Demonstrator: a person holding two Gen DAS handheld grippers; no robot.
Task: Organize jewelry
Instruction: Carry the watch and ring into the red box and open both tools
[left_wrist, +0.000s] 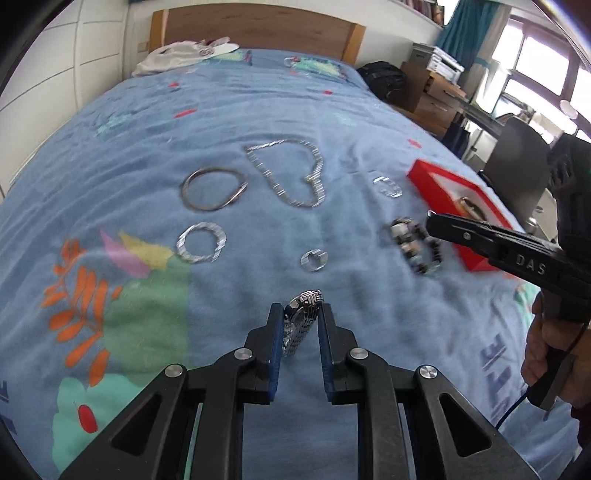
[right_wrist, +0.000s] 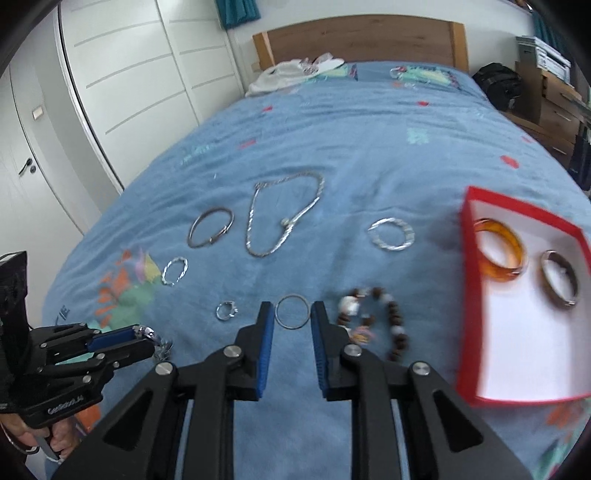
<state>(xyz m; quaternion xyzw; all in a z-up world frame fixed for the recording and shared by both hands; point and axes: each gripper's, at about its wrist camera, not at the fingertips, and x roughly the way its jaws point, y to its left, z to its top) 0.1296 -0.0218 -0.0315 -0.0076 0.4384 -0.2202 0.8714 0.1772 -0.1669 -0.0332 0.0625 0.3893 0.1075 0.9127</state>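
Because the silver metal link watch is heavy and slippery, the left gripper pinches its case at lower centre; the right gripper clasps a thin, stiff silver ring.

A bed with a blue patterned cover carries the jewelry — a chain, a bangle, silver rings, a bead bracelet — with a red box to the right and white cloth by the headboard.
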